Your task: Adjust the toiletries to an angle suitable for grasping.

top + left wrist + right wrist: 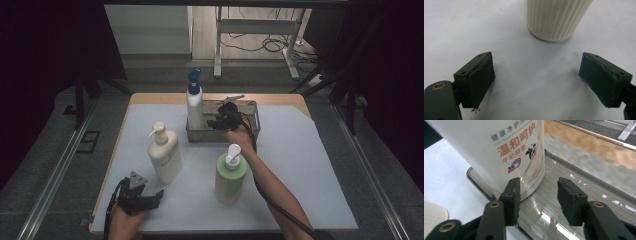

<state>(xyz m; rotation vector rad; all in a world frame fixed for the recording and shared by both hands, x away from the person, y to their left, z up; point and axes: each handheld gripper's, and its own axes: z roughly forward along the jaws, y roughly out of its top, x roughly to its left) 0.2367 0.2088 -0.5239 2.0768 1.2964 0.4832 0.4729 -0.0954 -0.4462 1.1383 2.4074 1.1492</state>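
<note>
A white bottle with a blue pump stands upright at the left end of a shiny metal tray at the back of the table. My right gripper is over the tray just right of that bottle. In the right gripper view the white bottle carries orange print and sits just beyond the left fingertip. The right gripper is open, with only the ribbed tray floor between the jaws. My left gripper rests near the table's front left edge. It is wide open and faces the ribbed cream bottle.
A cream pump bottle stands left of centre and a green pump bottle stands in front of the right forearm. A pale sheet covers the wooden table. A desk frame and cables lie beyond the far edge.
</note>
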